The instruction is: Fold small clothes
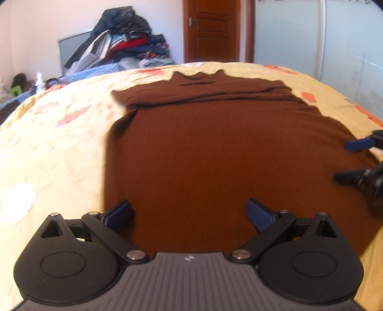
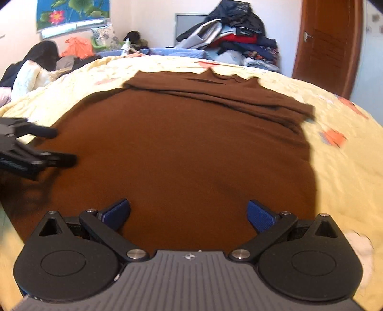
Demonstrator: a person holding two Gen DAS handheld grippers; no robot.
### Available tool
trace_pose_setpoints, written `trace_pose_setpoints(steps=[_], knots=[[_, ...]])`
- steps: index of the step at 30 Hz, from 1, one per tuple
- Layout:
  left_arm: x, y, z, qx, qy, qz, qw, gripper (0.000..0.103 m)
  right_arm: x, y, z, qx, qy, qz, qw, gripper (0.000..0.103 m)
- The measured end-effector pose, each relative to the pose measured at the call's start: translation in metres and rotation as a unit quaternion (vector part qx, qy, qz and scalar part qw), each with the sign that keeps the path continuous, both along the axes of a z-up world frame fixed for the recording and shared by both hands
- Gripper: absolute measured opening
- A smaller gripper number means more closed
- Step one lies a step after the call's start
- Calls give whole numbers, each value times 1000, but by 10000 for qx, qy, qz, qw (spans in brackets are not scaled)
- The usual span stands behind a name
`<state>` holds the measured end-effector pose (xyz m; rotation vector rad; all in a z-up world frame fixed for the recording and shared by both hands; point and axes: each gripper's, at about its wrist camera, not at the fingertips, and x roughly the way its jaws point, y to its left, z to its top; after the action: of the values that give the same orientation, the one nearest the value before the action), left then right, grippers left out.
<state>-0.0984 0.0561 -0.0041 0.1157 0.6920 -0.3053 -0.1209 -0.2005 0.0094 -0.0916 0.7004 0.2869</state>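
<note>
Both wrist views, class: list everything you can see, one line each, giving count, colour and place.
brown garment: one, brown, spread flat mid-bed, sleeves folded across its far end
bedspread: one, pale yellow with orange patches, under the garment
clothes pile: one, mixed dark, red and grey, beyond the bed
door: one, reddish-brown wood, far wall
wardrobe panels: frosted pale grey, right of the door
poster: one, blue with green leaves, far left wall
left claw: black, blue pads, open, over the near hem
right claw: same colours, open, alongside
</note>
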Motion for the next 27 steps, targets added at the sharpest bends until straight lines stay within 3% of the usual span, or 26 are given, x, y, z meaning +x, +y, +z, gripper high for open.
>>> trace_pose_setpoints(steps=[4,6,7,8,9,12,16,19,21,23,24,25,26,27], knots=[[-33,34,9,-553,251,349,9975,103,-19,-23,6,44,247,-218,9994,103],[-49,56,13,-1246,403,525,9900,103,-30,-37,13,414,424,-426,9973,103],[-54,67,14,-1743,614,586,9810,103,-37,-46,17,702,425,-470,9955,103],[-56,78,13,-2317,897,604,9668,103,-41,-58,18,1051,467,-509,9921,103],[-57,88,9,-2931,1189,602,9468,103,-45,-69,21,1469,587,-570,9858,103],[-55,110,-9,-4320,1861,626,8803,103,-50,-105,21,2527,1007,-985,9572,103],[-47,120,-15,-4799,1974,700,8520,102,-53,-146,6,3138,1669,-1502,9226,103],[-36,118,-16,-4877,2083,679,8451,102,-56,-151,-1,3656,1986,-1240,9009,103],[-29,115,-14,-4772,2078,652,8514,100,-55,-140,-8,3883,2298,-817,8887,103],[-21,111,-13,-4586,2128,636,8604,83,-53,-130,-10,3858,2297,-577,8917,98],[-18,110,-15,-4463,2223,666,8642,51,-53,-127,-10,3829,2310,-549,8928,83],[-16,108,-17,-4299,2374,725,8681,34,-52,-126,-10,3792,2320,-577,8939,71],[-15,107,-20,-4232,2452,740,8691,31,-50,-126,-11,3697,2362,-649,8963,45],[-15,108,-21,-4276,2454,727,8670,31,-47,-127,-12,3565,2419,-724,8995,29]])
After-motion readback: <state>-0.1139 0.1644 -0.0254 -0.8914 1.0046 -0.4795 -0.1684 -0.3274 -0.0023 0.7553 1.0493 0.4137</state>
